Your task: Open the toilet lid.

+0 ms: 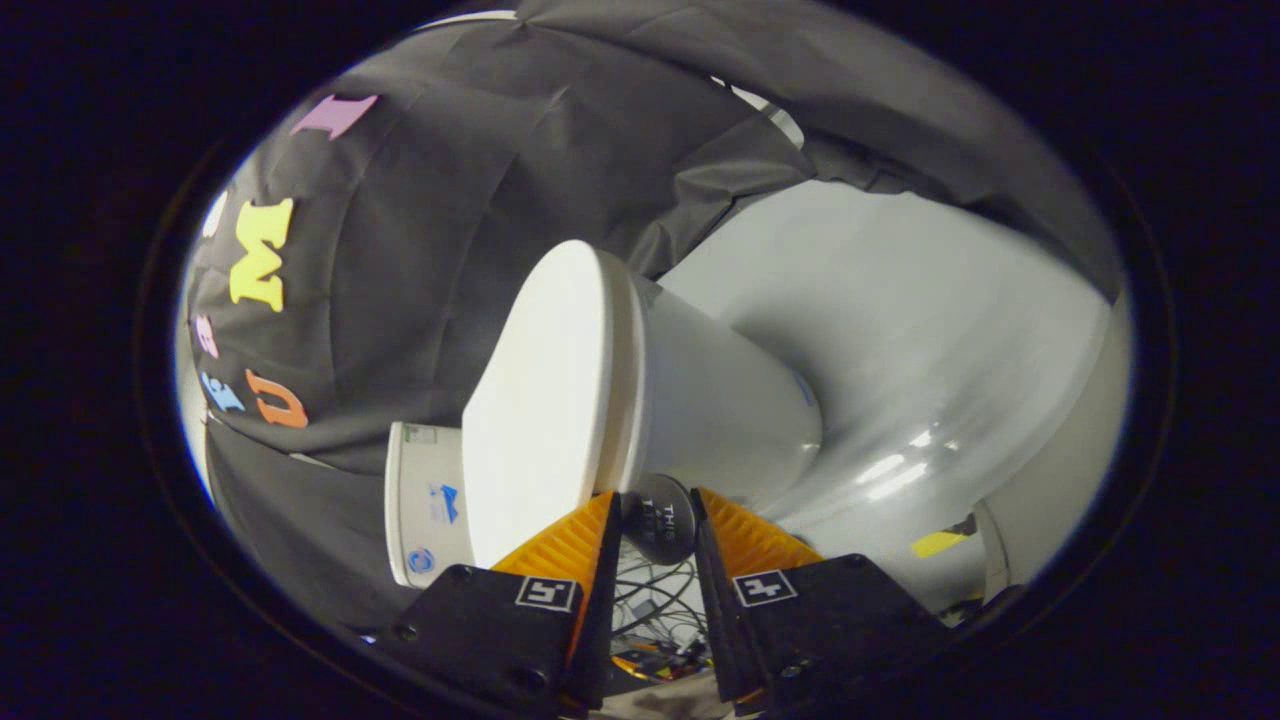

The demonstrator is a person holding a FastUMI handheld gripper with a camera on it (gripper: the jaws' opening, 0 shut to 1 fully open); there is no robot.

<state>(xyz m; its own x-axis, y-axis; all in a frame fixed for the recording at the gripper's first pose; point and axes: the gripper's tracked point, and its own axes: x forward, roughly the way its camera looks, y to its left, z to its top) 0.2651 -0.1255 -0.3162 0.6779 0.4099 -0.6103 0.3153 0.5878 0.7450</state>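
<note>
In the gripper view the whole scene is rolled sideways, so the toilet appears lying on its side. Its white lid is down, flat against the seat, whose edge shows as a thin band between the lid and the bowl. The bowl's white body tapers away beyond the seat. The cistern, also white, sits at the hinge end of the lid and carries a few small stickers.

The claw shows at the near end of the view, its two fingers parted with a narrow gap. A small dark round knob sits in that gap at the fingertips, right at the rim of the lid; it has pale lettering on it. Whether both fingers press on the knob I cannot tell. The fingertips lie close to the front edge of the lid and seat.

Below the knob, between the finger bases, a tangle of thin cables shows. The pale glossy floor spreads beyond the bowl, with a yellow strip of tape on it. Black cloth hangs behind the toilet.
</note>
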